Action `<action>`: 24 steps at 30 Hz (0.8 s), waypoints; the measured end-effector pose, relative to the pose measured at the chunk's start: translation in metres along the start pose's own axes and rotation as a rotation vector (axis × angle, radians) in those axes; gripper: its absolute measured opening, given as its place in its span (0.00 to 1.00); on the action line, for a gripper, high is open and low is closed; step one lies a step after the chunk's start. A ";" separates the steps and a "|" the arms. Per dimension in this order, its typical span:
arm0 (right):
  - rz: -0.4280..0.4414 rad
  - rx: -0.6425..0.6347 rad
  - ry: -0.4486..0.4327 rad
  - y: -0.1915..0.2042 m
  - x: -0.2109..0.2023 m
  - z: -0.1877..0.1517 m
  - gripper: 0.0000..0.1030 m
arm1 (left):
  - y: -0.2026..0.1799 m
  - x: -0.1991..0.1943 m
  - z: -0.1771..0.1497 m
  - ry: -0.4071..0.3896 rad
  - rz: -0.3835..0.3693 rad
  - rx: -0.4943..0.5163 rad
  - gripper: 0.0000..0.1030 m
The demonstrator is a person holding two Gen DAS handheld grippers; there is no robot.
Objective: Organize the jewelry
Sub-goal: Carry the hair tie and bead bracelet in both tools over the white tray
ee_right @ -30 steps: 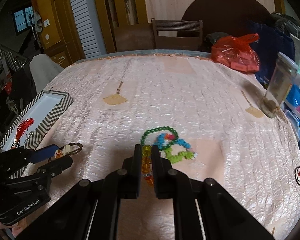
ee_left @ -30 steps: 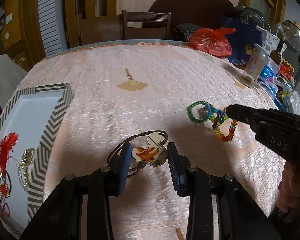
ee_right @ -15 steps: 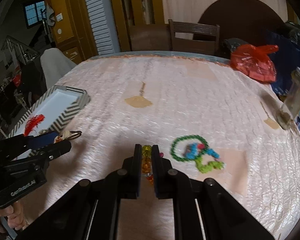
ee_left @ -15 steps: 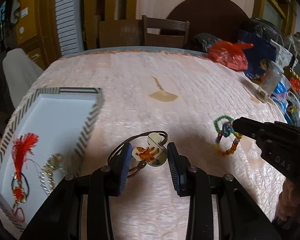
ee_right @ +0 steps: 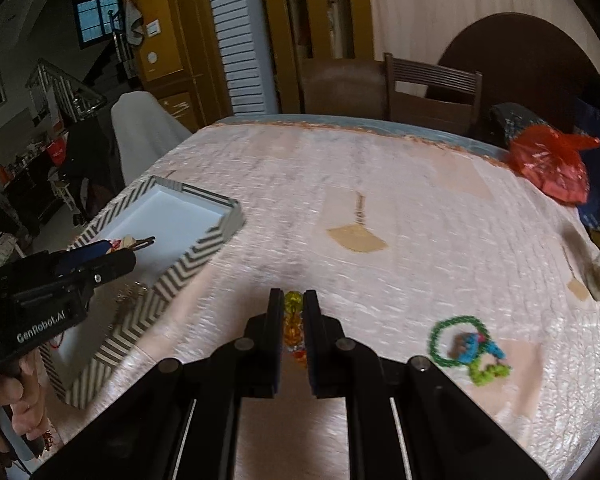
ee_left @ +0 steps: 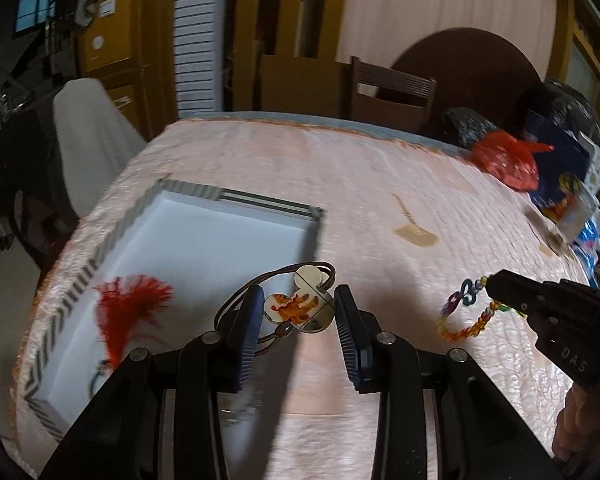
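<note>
My left gripper (ee_left: 298, 304) is shut on a mouse-head charm hair tie (ee_left: 300, 306) with a brown cord, held above the table by the right rim of the chevron-edged white tray (ee_left: 236, 200). A red tassel (ee_left: 128, 308) lies in the tray. My right gripper (ee_right: 293, 308) is shut on a yellow-orange bead bracelet (ee_right: 293, 326), lifted off the table; in the left wrist view the bracelet (ee_left: 466, 326) hangs from its tip. Green, blue and lime bead bracelets (ee_right: 466, 346) lie on the cloth to the right. The tray also shows in the right wrist view (ee_right: 188, 268).
A pink quilted cloth (ee_right: 380, 184) covers the table. A red plastic bag (ee_right: 552, 164), a jar (ee_left: 564, 224) and packets crowd the right edge. Wooden chairs (ee_right: 432, 88) stand behind the table. A white-draped chair (ee_left: 88, 136) stands at the left.
Both grippers have moved left toward the tray with their loads. The orange bracelet has come away from the other bead bracelets, which stay on the cloth.
</note>
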State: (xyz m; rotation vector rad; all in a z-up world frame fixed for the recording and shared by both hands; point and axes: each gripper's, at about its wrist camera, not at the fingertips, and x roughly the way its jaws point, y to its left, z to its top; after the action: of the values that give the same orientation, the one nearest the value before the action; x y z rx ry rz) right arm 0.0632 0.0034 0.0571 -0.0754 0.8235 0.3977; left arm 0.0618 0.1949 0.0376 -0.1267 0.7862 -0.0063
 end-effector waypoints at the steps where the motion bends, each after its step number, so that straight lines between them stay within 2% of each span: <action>1: 0.010 -0.001 0.002 0.006 0.003 0.002 0.09 | 0.006 0.000 0.001 -0.002 0.010 -0.004 0.59; 7: 0.076 -0.016 0.006 0.045 0.015 0.017 0.09 | 0.059 0.005 -0.004 0.014 0.080 -0.047 0.59; 12: 0.147 -0.045 -0.004 0.083 0.021 0.035 0.09 | 0.093 0.011 -0.020 0.039 0.129 -0.089 0.59; 17: 0.205 -0.079 0.021 0.120 0.037 0.046 0.09 | 0.110 0.013 -0.034 0.052 0.171 -0.109 0.59; 24: 0.263 -0.098 0.079 0.151 0.062 0.041 0.09 | 0.125 0.012 -0.050 0.068 0.184 -0.142 0.59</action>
State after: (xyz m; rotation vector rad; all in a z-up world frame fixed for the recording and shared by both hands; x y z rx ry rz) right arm 0.0734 0.1712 0.0535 -0.0743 0.8947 0.6871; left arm 0.0297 0.3123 -0.0200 -0.1893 0.8643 0.2213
